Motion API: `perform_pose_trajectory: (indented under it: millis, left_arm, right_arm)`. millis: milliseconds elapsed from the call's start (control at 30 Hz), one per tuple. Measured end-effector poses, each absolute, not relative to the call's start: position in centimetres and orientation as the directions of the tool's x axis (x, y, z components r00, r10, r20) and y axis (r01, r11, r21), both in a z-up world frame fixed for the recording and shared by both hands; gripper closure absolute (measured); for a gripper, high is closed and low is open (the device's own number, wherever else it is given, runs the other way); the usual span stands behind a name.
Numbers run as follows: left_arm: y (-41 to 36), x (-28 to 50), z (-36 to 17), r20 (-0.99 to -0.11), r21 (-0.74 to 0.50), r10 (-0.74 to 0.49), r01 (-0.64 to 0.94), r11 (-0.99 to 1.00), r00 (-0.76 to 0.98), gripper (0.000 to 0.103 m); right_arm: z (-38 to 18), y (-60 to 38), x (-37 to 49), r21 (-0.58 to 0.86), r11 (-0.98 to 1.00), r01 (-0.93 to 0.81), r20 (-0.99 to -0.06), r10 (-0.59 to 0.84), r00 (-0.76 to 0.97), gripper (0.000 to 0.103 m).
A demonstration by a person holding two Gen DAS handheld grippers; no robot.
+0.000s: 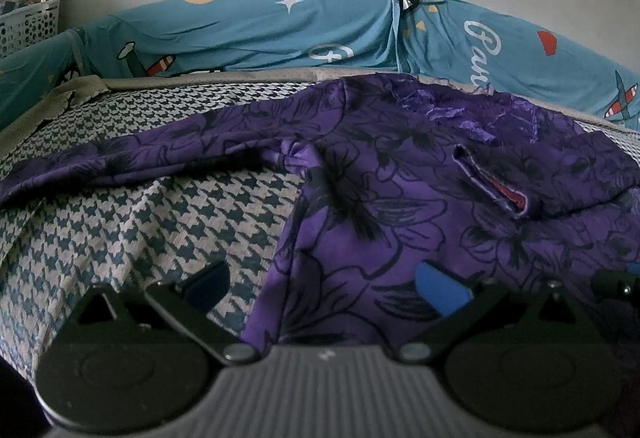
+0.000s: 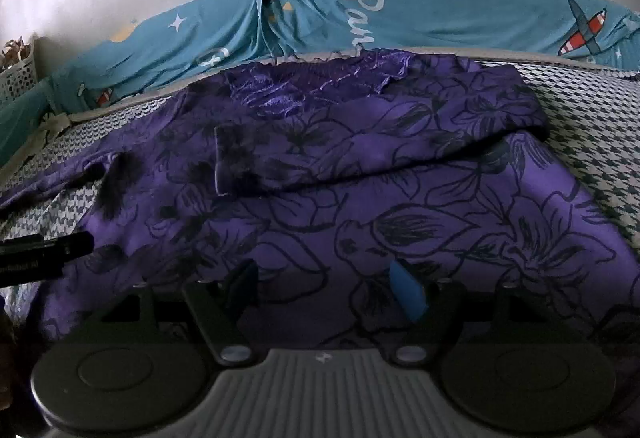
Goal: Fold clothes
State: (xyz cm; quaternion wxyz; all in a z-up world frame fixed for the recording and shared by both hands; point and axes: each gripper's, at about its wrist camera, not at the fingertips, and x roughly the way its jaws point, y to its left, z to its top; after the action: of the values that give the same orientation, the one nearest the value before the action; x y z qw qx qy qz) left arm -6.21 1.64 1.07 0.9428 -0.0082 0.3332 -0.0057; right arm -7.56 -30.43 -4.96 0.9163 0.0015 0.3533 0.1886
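1. Plainly seen spread over a houndstooth mat: a purple floral garment, one sleeve already folded across the chest, its cuff toward 9 o'clock in the right wrist view.
2. Noted in the left wrist view: the other sleeve lying stretched out toward 9 o'clock, not yet folded in.
3. Found spread apart, pinching nothing: the left gripper, hovering over the garment's left side edge, one pad above the mat, the other above purple cloth.
4. Found likewise spread, no cloth between the pads: the right gripper, low over the garment's lower body at 6 o'clock.
5. Spotted at 12 o'clock behind the mat: a teal printed sheet; at 10 o'clock, a white perforated basket.
6. Judged as the step in hand: between folds, right sleeve finished, left sleeve pending.
7. Judged as needed next: reaching out toward 9 o'clock, pinching the stretched sleeve near its cuff, carrying it across the chest onto the first sleeve, keeping the cloth flat and unbunched.
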Motion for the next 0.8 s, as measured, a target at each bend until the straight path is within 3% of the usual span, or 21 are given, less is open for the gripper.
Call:
perform_pose_trajectory:
  millis: [467, 600, 800]
  left_arm:
    - [1.69, -6.10, 0.98, -0.636, -0.024, -0.015, 0.000, 1.000, 0.771, 0.000]
    - [1.70, -5.94, 0.74, -0.650, -0.026, -0.014, -0.004, 1.000, 0.760, 0.000]
    - [1.88, -5.97, 0.71, -0.652, -0.030, -0.006, -0.017, 0.999, 0.759, 0.000]
  right_arm:
    - [-5.00, -30.08, -7.70, 0.143, 0.929, -0.341, -0.646, 0.349, 0.679, 0.019]
    - [-4.91, -29.69, -7.83, 0.125, 0.919, -0.373, -0.660, 0.358, 0.661, 0.008]
    - [-4.19, -29.86, -8.20, 0.126, 0.914, -0.386, -0.648, 0.371, 0.666, 0.009]
